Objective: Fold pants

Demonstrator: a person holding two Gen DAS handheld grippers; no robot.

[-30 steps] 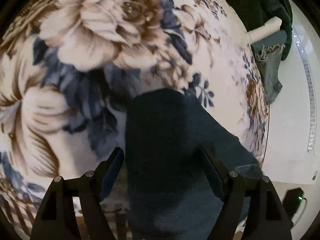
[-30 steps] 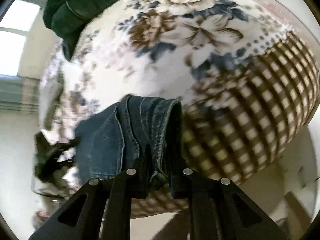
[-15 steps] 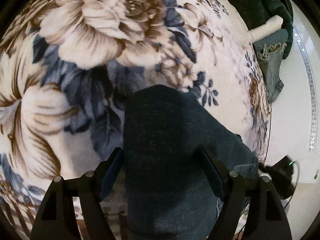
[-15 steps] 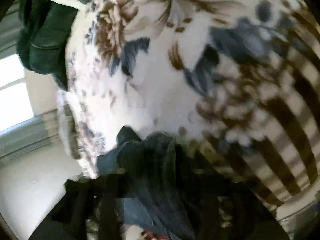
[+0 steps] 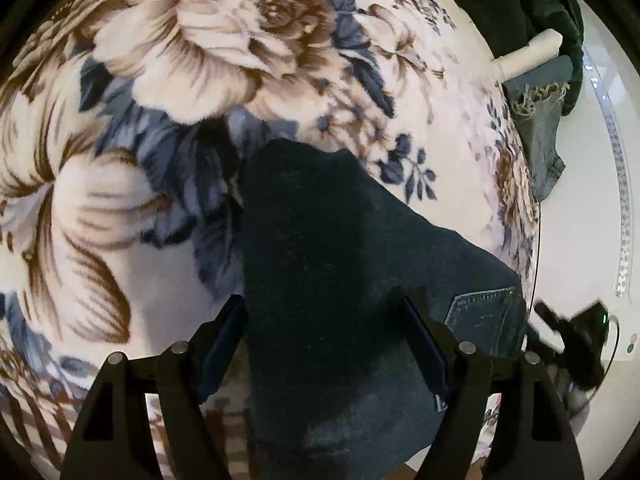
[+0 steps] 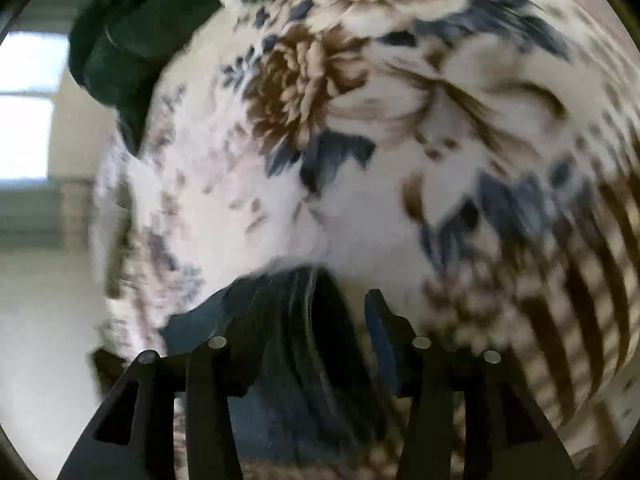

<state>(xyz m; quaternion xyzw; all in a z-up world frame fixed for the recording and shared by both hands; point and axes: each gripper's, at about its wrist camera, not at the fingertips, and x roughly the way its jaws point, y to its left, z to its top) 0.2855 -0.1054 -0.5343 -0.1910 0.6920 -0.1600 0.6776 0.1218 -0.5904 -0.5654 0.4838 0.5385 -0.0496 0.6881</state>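
The dark denim pants [image 5: 332,280] lie folded on the near part of a floral blanket [image 5: 168,80], close to its right edge, with wide bare blanket to the left and far side. More dark clothes [image 5: 516,12] sit at the far right corner. The left gripper [image 5: 324,336] stands spread, jaws straddling the pants without pinching. The right gripper [image 6: 308,320] has just been opening; denim lies between its jaws, blurred, no longer clamped.

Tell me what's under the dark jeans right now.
The dark jeans lie on the floral blanket, which shows all around them. Whatever lies beneath the blanket is covered.
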